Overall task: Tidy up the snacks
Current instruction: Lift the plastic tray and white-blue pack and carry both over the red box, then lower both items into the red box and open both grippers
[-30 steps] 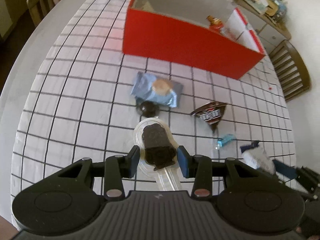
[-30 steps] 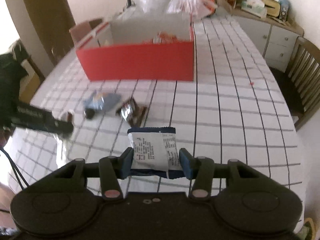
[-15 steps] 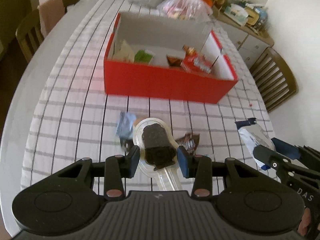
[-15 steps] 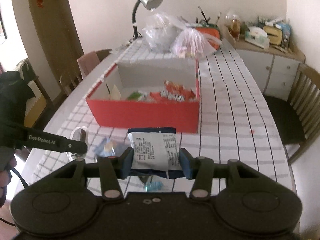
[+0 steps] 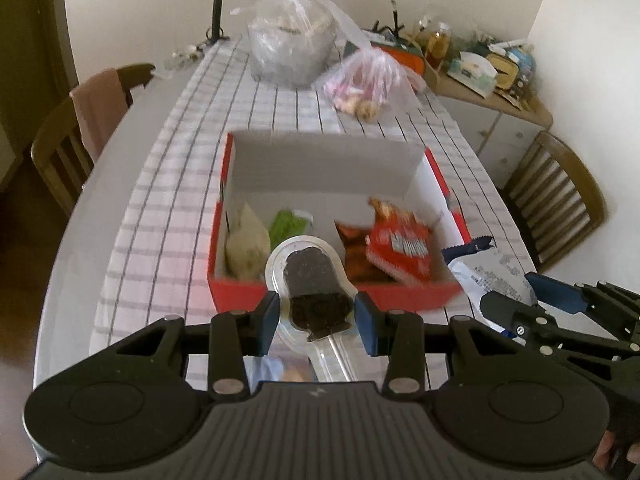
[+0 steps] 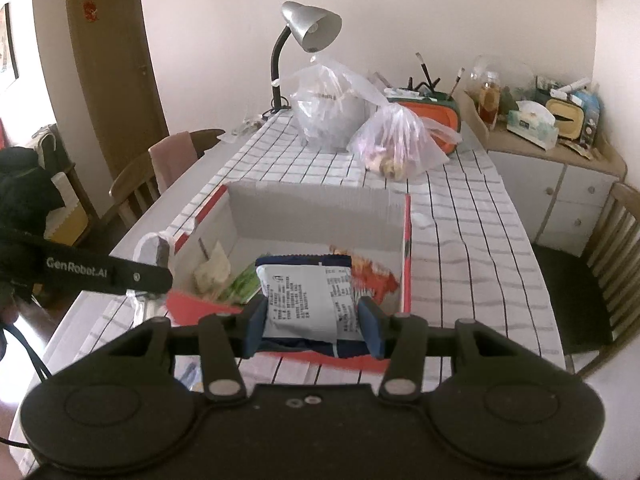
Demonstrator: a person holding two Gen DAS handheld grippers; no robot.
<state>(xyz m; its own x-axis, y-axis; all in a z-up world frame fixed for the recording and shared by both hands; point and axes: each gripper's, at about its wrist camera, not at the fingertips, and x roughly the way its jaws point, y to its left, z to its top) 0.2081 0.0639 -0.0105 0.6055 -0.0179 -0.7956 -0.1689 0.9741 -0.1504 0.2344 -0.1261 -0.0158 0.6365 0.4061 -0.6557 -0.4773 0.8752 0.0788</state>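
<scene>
Left gripper (image 5: pixel 316 322) pinches clear-wrapped dark chocolate ice-cream bar (image 5: pixel 314 280); right gripper (image 6: pixel 314 326) clamps white-and-blue snack packet (image 6: pixel 306 300), open red cardboard box (image 5: pixel 332 294) just ahead of both

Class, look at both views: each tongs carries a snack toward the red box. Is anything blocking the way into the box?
Nothing visible blocks it. The red box is open-topped, with no lid or flap over it. The popsicle and the white packet are held near its front wall. Snacks already lie inside, but bare floor remains.
</scene>
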